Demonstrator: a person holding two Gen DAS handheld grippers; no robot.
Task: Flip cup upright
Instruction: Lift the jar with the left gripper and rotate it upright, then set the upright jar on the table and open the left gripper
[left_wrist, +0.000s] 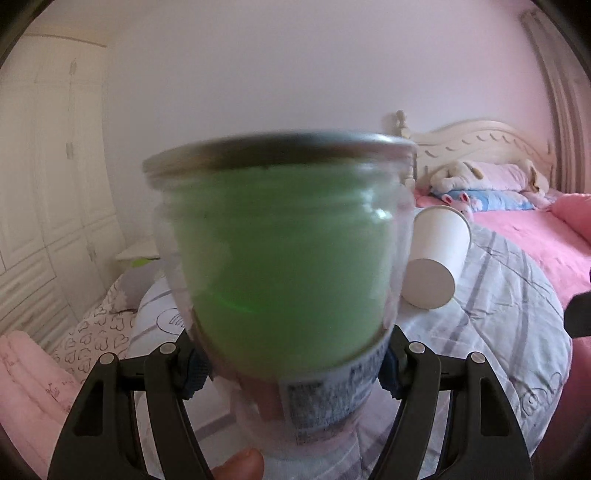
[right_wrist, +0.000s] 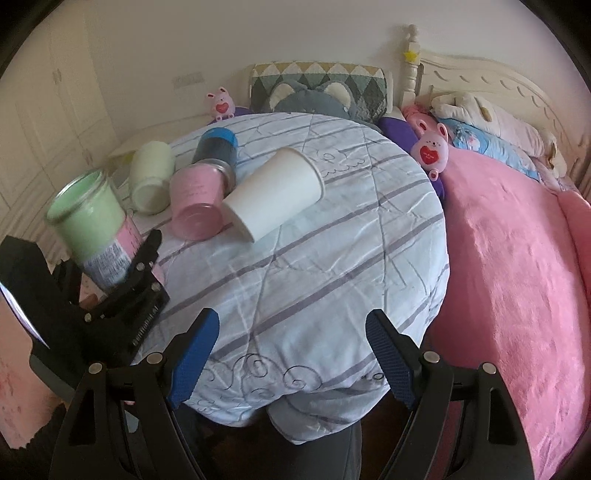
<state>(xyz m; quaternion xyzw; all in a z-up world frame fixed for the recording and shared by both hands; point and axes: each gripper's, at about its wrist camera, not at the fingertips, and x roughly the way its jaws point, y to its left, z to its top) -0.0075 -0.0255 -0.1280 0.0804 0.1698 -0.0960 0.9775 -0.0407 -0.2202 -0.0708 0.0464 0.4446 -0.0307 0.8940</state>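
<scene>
My left gripper (left_wrist: 291, 369) is shut on a clear cup with a green inner wall (left_wrist: 280, 258) and holds it mouth-up, slightly tilted, above the left edge of the round table; the cup also shows in the right wrist view (right_wrist: 92, 218). A white paper cup (right_wrist: 275, 192) lies on its side mid-table; it also shows in the left wrist view (left_wrist: 436, 258). A pink cup (right_wrist: 199, 203), a cream cup (right_wrist: 151, 177) and a blue cup (right_wrist: 216, 146) lie on their sides at the table's left. My right gripper (right_wrist: 291, 350) is open and empty over the table's near edge.
The table wears a white cloth with grey stripes (right_wrist: 332, 258). A bed with a pink blanket (right_wrist: 517, 277) stands right of it, with pillows and plush toys at the headboard. Two pink bunny toys (right_wrist: 430, 149) sit behind the table. A wardrobe (left_wrist: 44, 184) lines the left wall.
</scene>
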